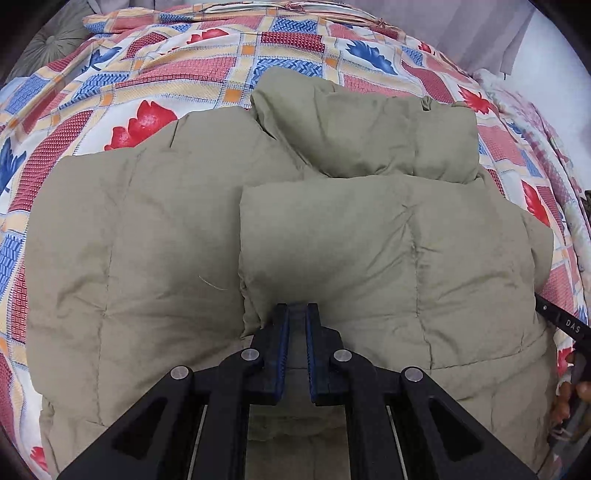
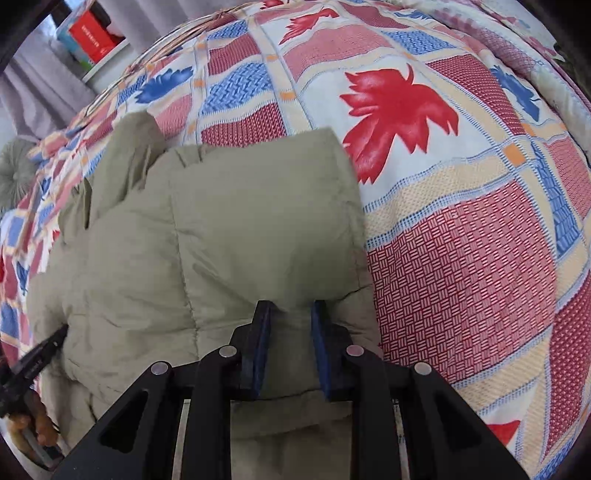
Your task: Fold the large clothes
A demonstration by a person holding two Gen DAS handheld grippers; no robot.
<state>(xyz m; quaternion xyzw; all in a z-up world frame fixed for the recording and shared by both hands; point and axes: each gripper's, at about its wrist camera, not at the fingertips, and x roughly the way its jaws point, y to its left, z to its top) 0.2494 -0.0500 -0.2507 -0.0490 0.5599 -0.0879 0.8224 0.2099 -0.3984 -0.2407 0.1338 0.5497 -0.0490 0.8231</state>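
A bed with a patchwork leaf-print bedspread (image 2: 461,206) fills both views. Grey curtains (image 1: 476,33) hang at upper right; a white shelf (image 2: 105,61) with a red box (image 2: 92,37) sits upper left.

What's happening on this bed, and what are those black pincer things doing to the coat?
A person is folding a puffy olive-green jacket spread on a patterned bedspread, using two hand-held grippers. The left gripper is shut on a folded-over flap near the jacket's near edge. The right gripper has jacket fabric bulging between its fingers at the jacket's other side; whether it is pinching I cannot tell. The jacket looks partly folded, with a bulky part lying across the top.
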